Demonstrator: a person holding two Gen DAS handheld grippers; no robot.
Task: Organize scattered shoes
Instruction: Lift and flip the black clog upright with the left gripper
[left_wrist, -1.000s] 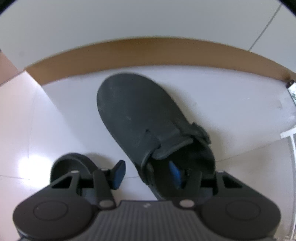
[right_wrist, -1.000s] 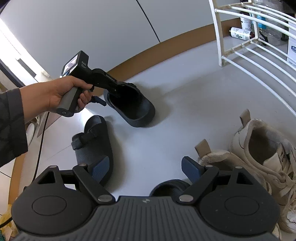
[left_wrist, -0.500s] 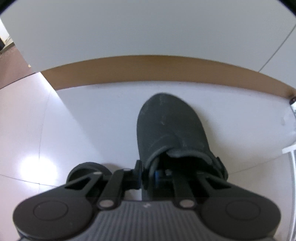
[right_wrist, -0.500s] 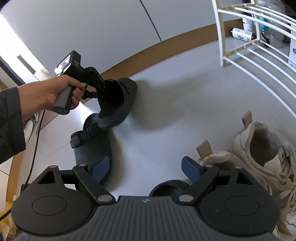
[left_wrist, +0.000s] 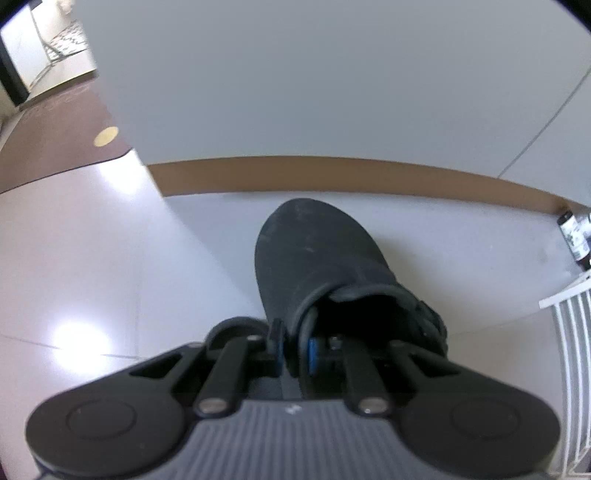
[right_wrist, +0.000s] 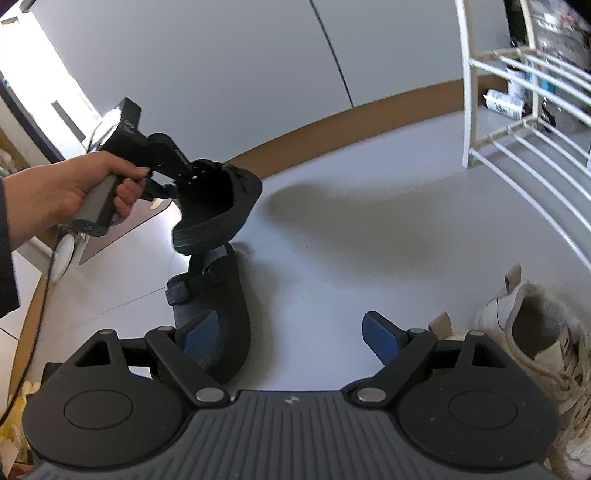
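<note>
My left gripper is shut on the side wall of a black clog at its heel opening. The clog hangs in the air, toe pointing away and down, clear of the grey floor. In the right wrist view a hand holds that left gripper at upper left. A black strapped sandal lies flat on the floor just under the lifted clog. My right gripper stands open low over the floor, its left pad above the sandal's heel, with nothing between its fingers.
A white wire shoe rack stands at the right, with bottles behind it. Cream sneakers sit at the lower right. A brown skirting board runs along the grey wall. A cable trails at the left.
The left gripper's jaws closed on the clog's side wall, then lifted it off the floor. The clog now hangs above the sandal. The right gripper rose slightly and stayed open.
</note>
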